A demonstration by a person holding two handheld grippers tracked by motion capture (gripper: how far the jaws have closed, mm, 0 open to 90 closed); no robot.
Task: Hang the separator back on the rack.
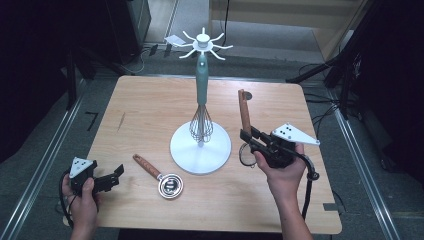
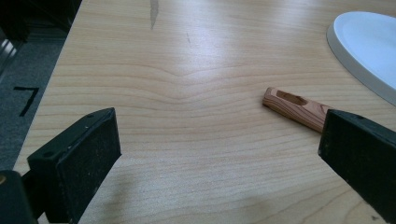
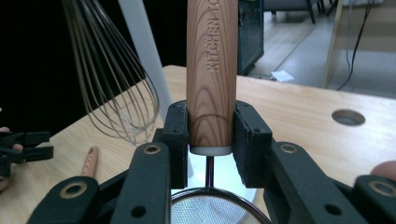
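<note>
- Between my right gripper's (image 3: 210,135) pads (image 3: 179,140) sits the wooden handle of a small strainer (image 3: 211,70), clamped tight near the bottom end of the handle, with the mesh bowl hanging just below the jaws.
- In the high view that same strainer (image 1: 244,112) is held up above the table's (image 1: 150,100) right side, handle pointing away from me, to the right of the white utensil stand (image 1: 200,145).
- The lettering burned into the handle reads "KITCHEN TO…"; the rest runs out of frame, so I can't read more.
- My left gripper (image 2: 219,154) is wide open with nothing in it, parked low at the near-left corner. Just ahead of it lies a second wooden-handled tool (image 1: 159,175) with a round metal cup end, flat on the table.
- A teal-handled whisk (image 1: 201,100) already hangs on the stand, so my read is that I'm mid-hanging: strainer lifted, not yet on a hook.
- The next move probably needs the handle's far end brought up to one of the free hooks (image 1: 220,47) at the top, keeping clear of the whisk wires.
</note>
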